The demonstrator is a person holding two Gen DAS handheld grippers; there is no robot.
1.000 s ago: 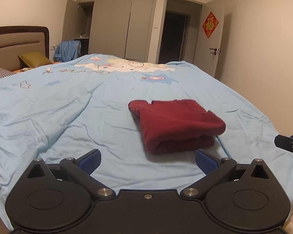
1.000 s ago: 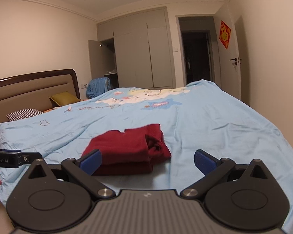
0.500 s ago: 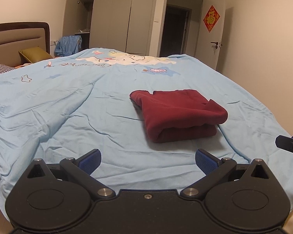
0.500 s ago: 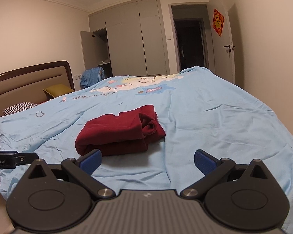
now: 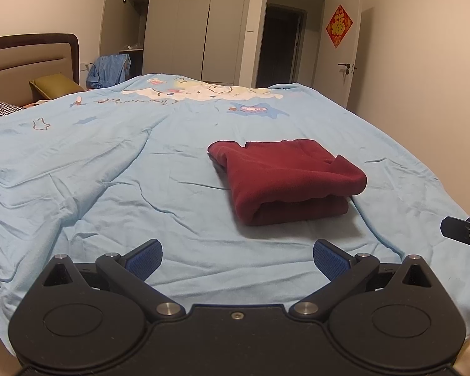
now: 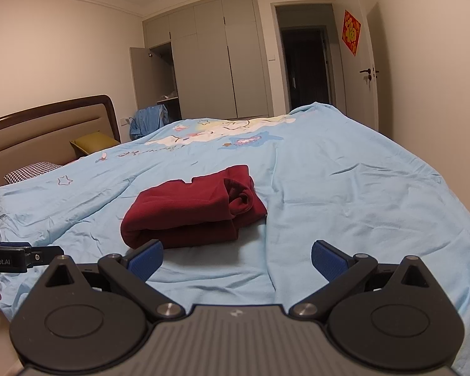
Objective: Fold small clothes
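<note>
1. Lying folded into a thick, squarish bundle, the dark red garment (image 5: 285,178) sits on the light blue duvet (image 5: 109,188) of the bed, at about 1 o'clock from our left hand-held gripper (image 5: 236,258) and 11 o'clock from our right hand-held gripper (image 6: 236,258).
2. We see its rounded fold facing us in the left wrist view, with two layers stacked; in the right wrist view the bunched open ends of the garment (image 6: 194,206) show on its right side.
3. We hold the left hand-held gripper with its blue-padded fingers (image 5: 144,257) spread wide and nothing between them, near the garment without touching it.
4. The right hand-held gripper is likewise spread wide and empty; its left finger (image 6: 145,255) overlaps the garment's near edge in the view, and we cannot tell whether they touch.
5. The duvet is wrinkled around the bundle and carries a cartoon print (image 5: 200,91) at 12 o'clock.
6. Further out, a brown headboard (image 6: 47,125), an olive pillow (image 6: 94,141) and a checked pillow (image 6: 34,169) lie at 10 o'clock, with grey wardrobes (image 6: 216,59) and a dark doorway (image 6: 307,65) beyond.
</note>
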